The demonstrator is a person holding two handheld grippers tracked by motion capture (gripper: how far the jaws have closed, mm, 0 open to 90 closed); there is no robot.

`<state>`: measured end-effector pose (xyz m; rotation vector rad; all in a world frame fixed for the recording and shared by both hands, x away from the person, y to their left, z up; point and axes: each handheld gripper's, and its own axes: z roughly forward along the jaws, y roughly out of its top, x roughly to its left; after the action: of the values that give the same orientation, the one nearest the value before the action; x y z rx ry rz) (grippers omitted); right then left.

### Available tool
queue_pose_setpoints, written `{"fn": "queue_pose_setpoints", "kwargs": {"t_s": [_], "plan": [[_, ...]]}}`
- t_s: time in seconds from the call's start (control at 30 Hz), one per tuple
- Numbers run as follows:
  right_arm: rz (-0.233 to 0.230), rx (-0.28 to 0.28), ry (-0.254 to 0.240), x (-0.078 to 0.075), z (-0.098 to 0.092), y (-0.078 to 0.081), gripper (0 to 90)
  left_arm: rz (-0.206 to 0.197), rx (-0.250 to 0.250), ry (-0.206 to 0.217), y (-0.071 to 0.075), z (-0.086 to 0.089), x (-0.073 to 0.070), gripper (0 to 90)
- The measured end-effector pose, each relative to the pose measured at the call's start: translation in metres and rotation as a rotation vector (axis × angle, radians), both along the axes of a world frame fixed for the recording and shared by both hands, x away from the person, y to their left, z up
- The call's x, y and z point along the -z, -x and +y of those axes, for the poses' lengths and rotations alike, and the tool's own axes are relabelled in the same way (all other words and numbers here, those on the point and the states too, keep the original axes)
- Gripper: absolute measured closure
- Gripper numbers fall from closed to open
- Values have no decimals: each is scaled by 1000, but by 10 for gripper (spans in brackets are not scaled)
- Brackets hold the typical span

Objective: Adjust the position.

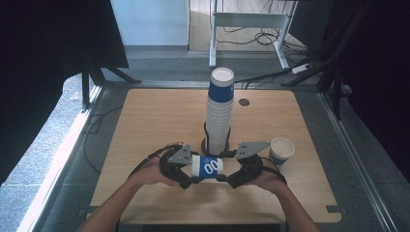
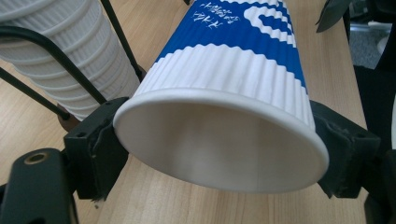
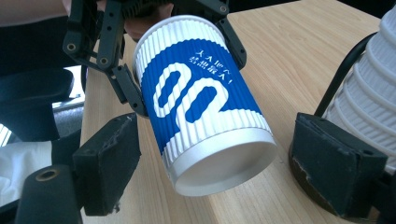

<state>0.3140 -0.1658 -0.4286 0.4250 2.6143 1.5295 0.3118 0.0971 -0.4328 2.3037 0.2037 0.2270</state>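
Ribbed paper, blue and white: the cup (image 1: 207, 167) lies sideways above the table (image 1: 145, 125), in front of the cup stack (image 1: 220, 113). We note the left gripper (image 1: 186, 181) clamped across its rim end; the right gripper (image 1: 227, 180) stands wide around the base, pads clear. Light and crushable, we judge; hold near the stiff rim, gently.

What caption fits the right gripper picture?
Left gripper clamps a blue-and-white cup sideways; right gripper jaws open around its base.
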Motion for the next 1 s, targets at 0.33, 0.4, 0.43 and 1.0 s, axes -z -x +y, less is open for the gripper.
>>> {"fn": "queue_pose_setpoints", "kwargs": {"t_s": [0.33, 0.4, 0.43, 1.0], "plan": [[0, -39, 81, 3, 13, -3, 149, -1, 28, -59, -1, -8, -3, 156], [4, -53, 104, 6, 16, -4, 148, 0, 32, -59, -1, -9, -3, 156], [5, -57, 115, 7, 17, -4, 147, -4, 36, -60, -1, -10, -4, 156], [-18, -105, 254, 20, 34, -4, 248, 14, 61, -96, -2, -19, 2, 154]]}}
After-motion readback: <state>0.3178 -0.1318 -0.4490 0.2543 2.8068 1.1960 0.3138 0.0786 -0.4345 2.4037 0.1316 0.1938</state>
